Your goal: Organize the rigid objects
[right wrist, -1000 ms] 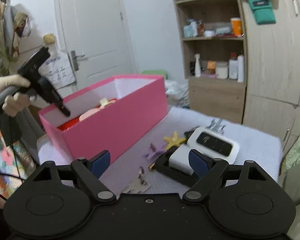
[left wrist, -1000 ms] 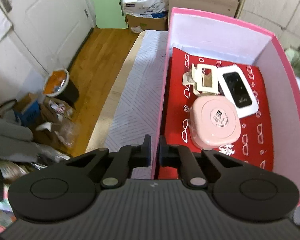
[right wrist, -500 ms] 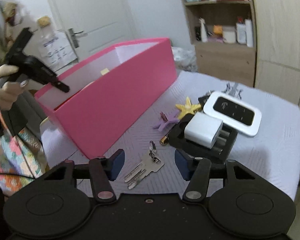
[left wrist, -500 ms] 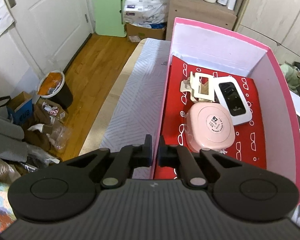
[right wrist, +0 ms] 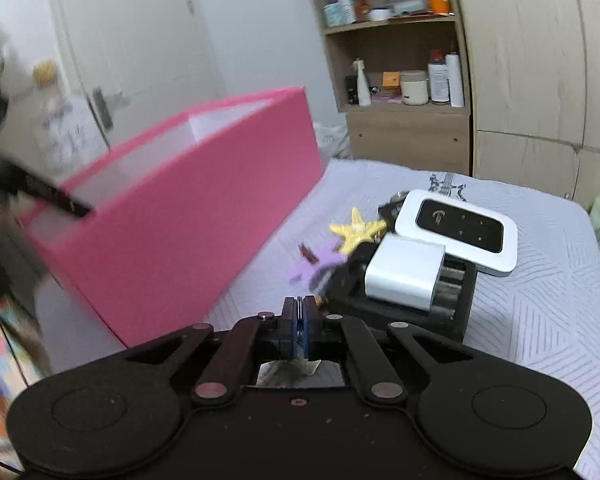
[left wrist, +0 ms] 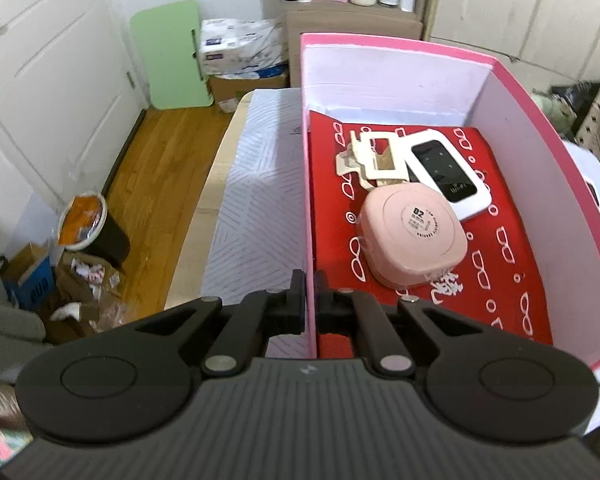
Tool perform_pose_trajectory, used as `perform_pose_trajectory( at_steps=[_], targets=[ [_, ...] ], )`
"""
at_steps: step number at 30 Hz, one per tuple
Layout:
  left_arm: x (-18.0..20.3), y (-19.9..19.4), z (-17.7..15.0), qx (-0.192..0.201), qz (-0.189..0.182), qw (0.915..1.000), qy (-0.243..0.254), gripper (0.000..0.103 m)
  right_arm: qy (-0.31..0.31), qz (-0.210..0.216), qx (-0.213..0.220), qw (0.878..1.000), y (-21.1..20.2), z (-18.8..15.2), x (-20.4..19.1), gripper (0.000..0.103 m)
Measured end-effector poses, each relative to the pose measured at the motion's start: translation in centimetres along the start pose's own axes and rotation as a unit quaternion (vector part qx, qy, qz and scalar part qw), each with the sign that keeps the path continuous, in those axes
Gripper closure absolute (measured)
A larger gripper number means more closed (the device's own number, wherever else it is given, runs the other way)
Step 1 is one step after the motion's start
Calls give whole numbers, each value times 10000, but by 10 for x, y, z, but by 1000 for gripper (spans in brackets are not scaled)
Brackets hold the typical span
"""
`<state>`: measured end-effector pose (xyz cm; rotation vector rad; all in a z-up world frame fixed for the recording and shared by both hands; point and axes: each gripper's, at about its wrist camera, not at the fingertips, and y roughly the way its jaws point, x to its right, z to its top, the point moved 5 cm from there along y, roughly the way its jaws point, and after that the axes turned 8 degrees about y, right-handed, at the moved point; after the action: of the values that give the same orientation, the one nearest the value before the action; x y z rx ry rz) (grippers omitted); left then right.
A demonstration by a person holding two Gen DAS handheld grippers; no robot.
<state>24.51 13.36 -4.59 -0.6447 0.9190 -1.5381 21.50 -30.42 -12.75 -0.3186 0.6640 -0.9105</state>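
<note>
My left gripper [left wrist: 310, 300] is shut on the near left wall of the pink box [left wrist: 307, 208]. Inside lie a pink square case [left wrist: 414, 232], a white WiFi router [left wrist: 446, 174] and a cream hair clip [left wrist: 374, 158]. My right gripper [right wrist: 299, 330] is shut on the keys [right wrist: 290, 372], which show only as metal behind the fingers. The pink box [right wrist: 188, 208] stands to its left. On the table ahead lie a white charger [right wrist: 406, 270] on a black battery holder [right wrist: 456, 300], a second white router [right wrist: 458, 230], a yellow star [right wrist: 358, 230] and a purple star [right wrist: 320, 262].
The table has a white patterned cover [right wrist: 540, 300]. A shelf unit [right wrist: 400, 60] stands behind it. On the floor to the left are a bin [left wrist: 88, 228] and cardboard clutter [left wrist: 80, 284]. My left gripper shows, blurred, at the box's near corner [right wrist: 52, 198].
My right gripper has lowered over the keys and closed on them. My left gripper stays shut on the box wall, and its view has tilted up a little.
</note>
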Motion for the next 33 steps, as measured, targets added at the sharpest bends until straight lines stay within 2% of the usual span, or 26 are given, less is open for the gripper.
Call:
perform_pose_trajectory(
  at_steps=[4, 8, 16, 23, 29, 33],
  targets=[
    [-1, 1, 1, -14, -134, 9996, 231, 98, 558, 387, 170, 9975, -20, 22, 1, 99],
    [-2, 1, 1, -30, -283, 9988, 398, 96, 687, 663, 388, 9947, -38, 42, -11, 99],
    [-1, 0, -1, 38, -366, 9974, 623, 95, 145, 1102, 791, 9907, -61, 94, -66, 99],
    [-3, 0, -1, 48, -485, 9962, 717, 94, -324, 1476, 574, 9869, -49, 114, -118, 99],
    [-1, 0, 0, -3, -500, 9948, 886, 94, -274, 1399, 269, 9894, -12, 98, -126, 99],
    [2, 0, 0, -25, -451, 9939, 1007, 94, -540, 1016, 72, 9933, 13, 91, -130, 99]
  ],
)
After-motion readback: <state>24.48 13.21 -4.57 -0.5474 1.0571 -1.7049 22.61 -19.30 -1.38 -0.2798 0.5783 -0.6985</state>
